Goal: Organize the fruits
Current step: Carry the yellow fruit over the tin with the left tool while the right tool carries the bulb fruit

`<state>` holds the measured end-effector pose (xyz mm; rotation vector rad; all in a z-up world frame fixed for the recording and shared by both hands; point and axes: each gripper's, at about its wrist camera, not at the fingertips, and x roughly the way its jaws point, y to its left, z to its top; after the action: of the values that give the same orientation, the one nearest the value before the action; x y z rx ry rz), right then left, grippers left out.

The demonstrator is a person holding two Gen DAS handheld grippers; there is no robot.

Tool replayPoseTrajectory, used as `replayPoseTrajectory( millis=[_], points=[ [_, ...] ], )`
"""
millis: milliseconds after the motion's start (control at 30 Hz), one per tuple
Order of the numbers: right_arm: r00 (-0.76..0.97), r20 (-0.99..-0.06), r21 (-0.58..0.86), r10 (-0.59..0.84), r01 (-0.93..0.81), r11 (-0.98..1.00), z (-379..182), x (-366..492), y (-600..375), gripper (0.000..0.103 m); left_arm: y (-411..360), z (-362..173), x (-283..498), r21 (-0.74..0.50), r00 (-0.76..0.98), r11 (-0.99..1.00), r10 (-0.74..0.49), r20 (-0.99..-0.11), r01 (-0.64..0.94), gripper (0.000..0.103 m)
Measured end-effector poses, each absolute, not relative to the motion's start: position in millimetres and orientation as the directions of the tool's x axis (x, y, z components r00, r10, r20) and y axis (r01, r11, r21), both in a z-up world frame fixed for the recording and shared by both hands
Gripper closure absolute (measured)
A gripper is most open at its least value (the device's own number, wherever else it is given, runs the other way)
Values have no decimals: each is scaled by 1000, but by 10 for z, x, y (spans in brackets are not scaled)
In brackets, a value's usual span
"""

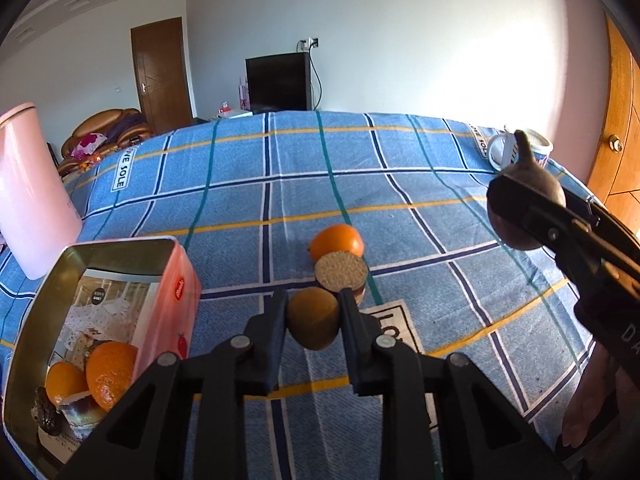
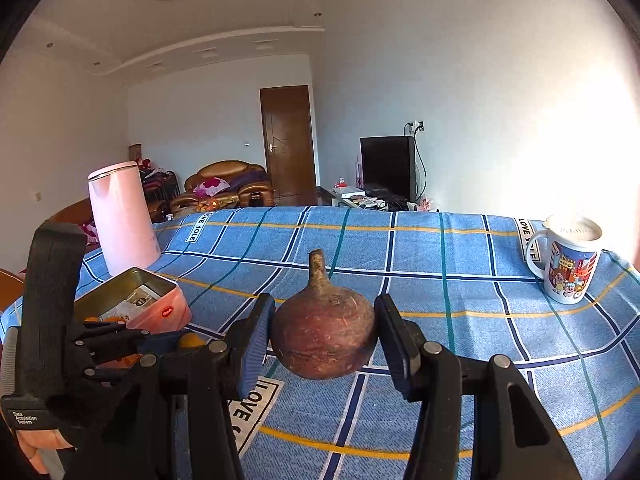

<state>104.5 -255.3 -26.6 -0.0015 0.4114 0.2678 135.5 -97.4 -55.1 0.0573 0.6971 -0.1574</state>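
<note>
My left gripper (image 1: 313, 320) is shut on a brown kiwi (image 1: 313, 323), held just above the blue checked cloth. Beyond it lie a cut half fruit with a speckled face (image 1: 341, 273) and an orange (image 1: 338, 241). An open pink tin (image 1: 100, 320) at the left holds two oranges (image 1: 108, 374) and a dark fruit. My right gripper (image 2: 325, 330) is shut on a dark reddish round fruit with a stem (image 2: 324, 330), held above the cloth. That fruit also shows at the right of the left wrist view (image 1: 532, 196). The tin (image 2: 136, 300) appears left in the right wrist view.
A pink kettle (image 1: 28, 196) stands behind the tin, also seen in the right wrist view (image 2: 122, 216). A printed mug (image 2: 568, 264) stands near the table's far right edge. The table (image 1: 400, 184) is covered by the blue cloth.
</note>
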Motion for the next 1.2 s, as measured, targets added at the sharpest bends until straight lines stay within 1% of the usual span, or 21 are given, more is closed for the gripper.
replayPoseTrajectory(
  millis=[200,400,1000,1200],
  points=[
    [888,-381,42,258,-262,964,-264,1009,-2544,50,-1004,-473,1232,36,801,988,-101,-591,150,76],
    [894,-365,37,259,-264,964,-249,976,-2532,50,-977,-402,1128,43,837,990,-89,-541,134,76],
    [914,-316,-13,255,-273,962,-217,835,-2436,50,-849,-314,874,47,897,993,-78,-435,109,76],
    [903,-327,0,280,-297,955,-225,854,-2349,50,-732,-290,784,57,906,993,-68,-418,100,76]
  ],
)
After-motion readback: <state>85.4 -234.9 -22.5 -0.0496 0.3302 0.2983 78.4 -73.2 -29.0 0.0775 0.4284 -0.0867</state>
